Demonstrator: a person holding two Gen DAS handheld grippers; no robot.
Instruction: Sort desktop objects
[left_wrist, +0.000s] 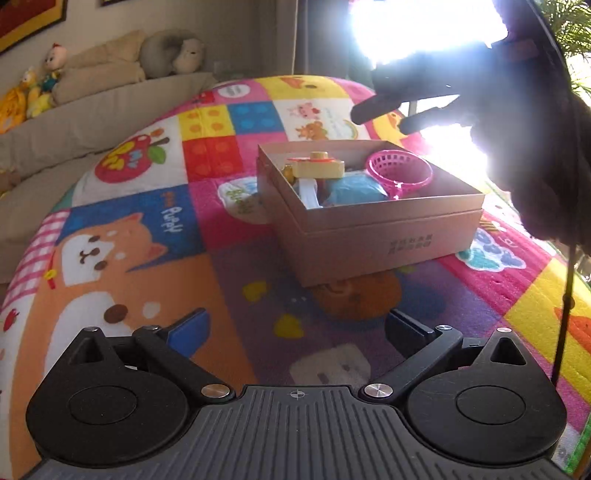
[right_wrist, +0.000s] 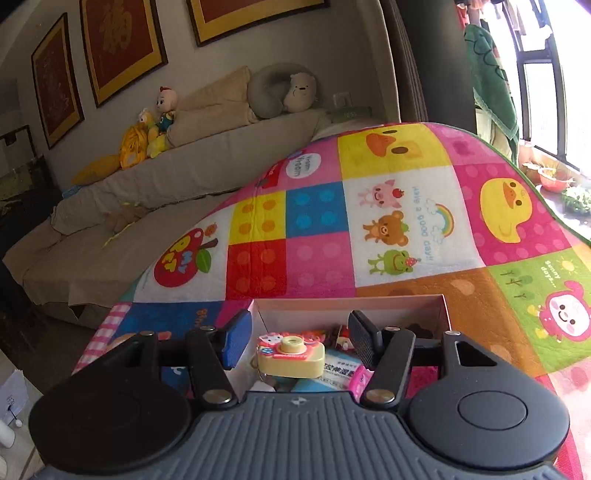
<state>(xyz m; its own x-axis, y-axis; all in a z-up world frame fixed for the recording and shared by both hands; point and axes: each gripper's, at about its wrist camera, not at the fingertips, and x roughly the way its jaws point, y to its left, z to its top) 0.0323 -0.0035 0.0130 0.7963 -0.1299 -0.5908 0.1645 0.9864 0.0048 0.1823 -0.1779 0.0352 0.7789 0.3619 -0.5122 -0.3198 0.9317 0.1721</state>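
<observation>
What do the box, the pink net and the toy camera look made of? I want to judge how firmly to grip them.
Box: looks like brown cardboard, matte, with thin folded walls.
Pink net: probably moulded plastic, a glossy rigid lattice with a hoop rim.
Toy camera: seemingly hard plastic, pale yellow and smooth, with a slight sheen.

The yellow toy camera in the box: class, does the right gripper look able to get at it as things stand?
Probably yes. The toy camera lies on top in the open cardboard box, uncovered, and the right gripper hangs over it with jaws open on either side.
</observation>
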